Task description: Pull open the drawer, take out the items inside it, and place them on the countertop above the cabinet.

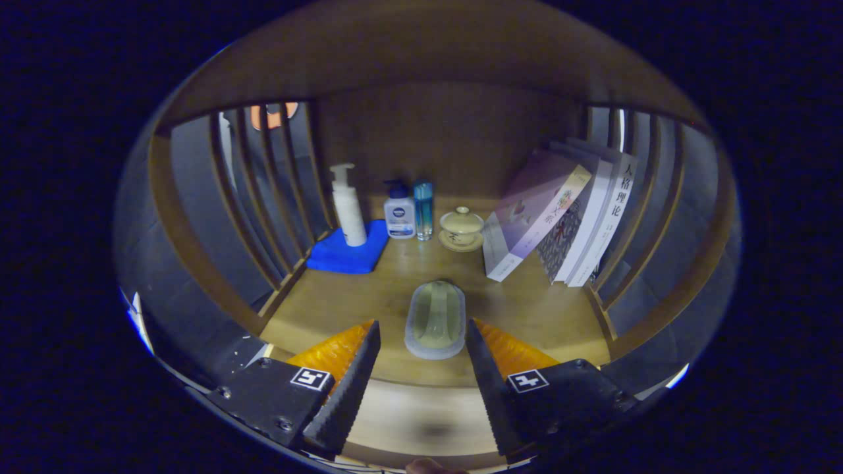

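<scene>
Soap dish (435, 320) lies between spread hand-held gripper (423, 332) fingers.

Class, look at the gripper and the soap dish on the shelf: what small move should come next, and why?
Probably draw the gripper straight back. Its fingers stand open on either side of the soap dish, pressing on nothing, and the dish lies flat on the countertop, apart from the books and bottles. It looks already placed, so backing away without nudging it seems right.
</scene>
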A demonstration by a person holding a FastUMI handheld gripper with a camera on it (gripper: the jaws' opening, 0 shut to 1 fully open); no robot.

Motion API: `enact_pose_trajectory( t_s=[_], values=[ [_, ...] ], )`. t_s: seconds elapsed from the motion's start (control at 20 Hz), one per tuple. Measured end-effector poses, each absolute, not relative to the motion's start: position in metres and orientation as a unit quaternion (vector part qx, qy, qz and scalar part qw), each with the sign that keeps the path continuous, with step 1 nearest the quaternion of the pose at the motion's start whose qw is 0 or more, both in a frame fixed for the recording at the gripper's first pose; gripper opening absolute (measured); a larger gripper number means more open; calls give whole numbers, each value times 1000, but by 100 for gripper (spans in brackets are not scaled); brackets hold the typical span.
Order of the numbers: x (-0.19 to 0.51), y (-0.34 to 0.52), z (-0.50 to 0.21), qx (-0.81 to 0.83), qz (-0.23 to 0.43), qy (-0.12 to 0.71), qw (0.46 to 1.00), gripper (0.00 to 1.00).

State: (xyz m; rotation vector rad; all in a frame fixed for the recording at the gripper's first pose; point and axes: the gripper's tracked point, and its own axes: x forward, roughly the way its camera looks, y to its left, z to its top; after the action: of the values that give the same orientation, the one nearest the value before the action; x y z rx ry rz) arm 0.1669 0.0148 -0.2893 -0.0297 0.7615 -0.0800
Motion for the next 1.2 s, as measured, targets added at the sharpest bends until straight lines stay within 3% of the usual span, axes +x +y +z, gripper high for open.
enact_pose_trajectory(
  t_s=[0.3,0.4,0.75,1.2],
  values=[
    [112,36,-244,-18,-9,299,954,84],
    [96,39,-237,-19,-4,276,961,95],
    [35,57,-227,-1,26,175,984,99],
    [-19,64,-325,0,29,173,984,99]
  ],
)
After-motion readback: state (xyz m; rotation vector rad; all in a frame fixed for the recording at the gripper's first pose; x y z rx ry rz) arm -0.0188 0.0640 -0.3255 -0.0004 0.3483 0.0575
